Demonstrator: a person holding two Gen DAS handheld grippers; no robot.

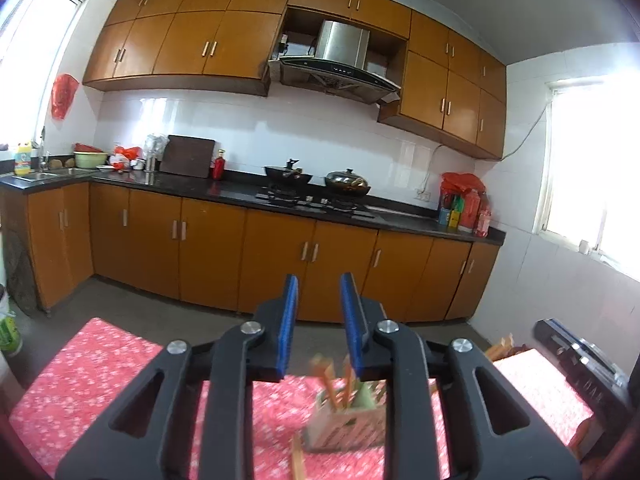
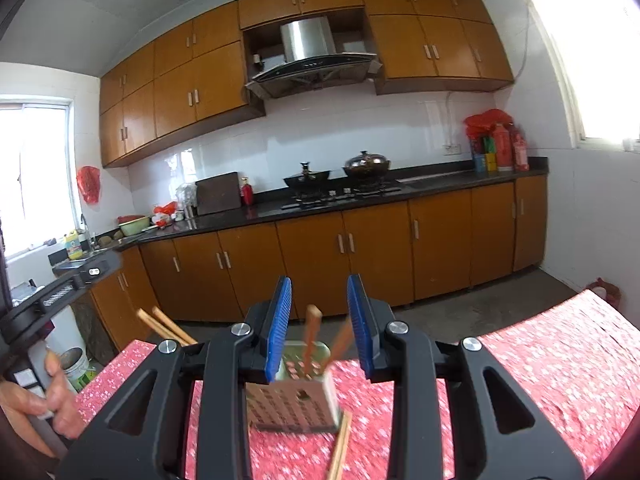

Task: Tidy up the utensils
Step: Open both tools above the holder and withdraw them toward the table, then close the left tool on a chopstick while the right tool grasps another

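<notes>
Black arms with blue pads make up the right gripper [image 2: 319, 314], and its jaws stand wide apart with nothing between them. Just past it, a pale boxy utensil holder with slots [image 2: 294, 394] sits on the red flowery tablecloth [image 2: 540, 364]. Brown wooden chopsticks [image 2: 311, 336] stick up out of the holder. One more wooden chopstick [image 2: 340, 446] lies on the cloth, beside the holder. From the other view, the left gripper [image 1: 319, 316] has its jaws open too, holding nothing, above the same holder.
</notes>
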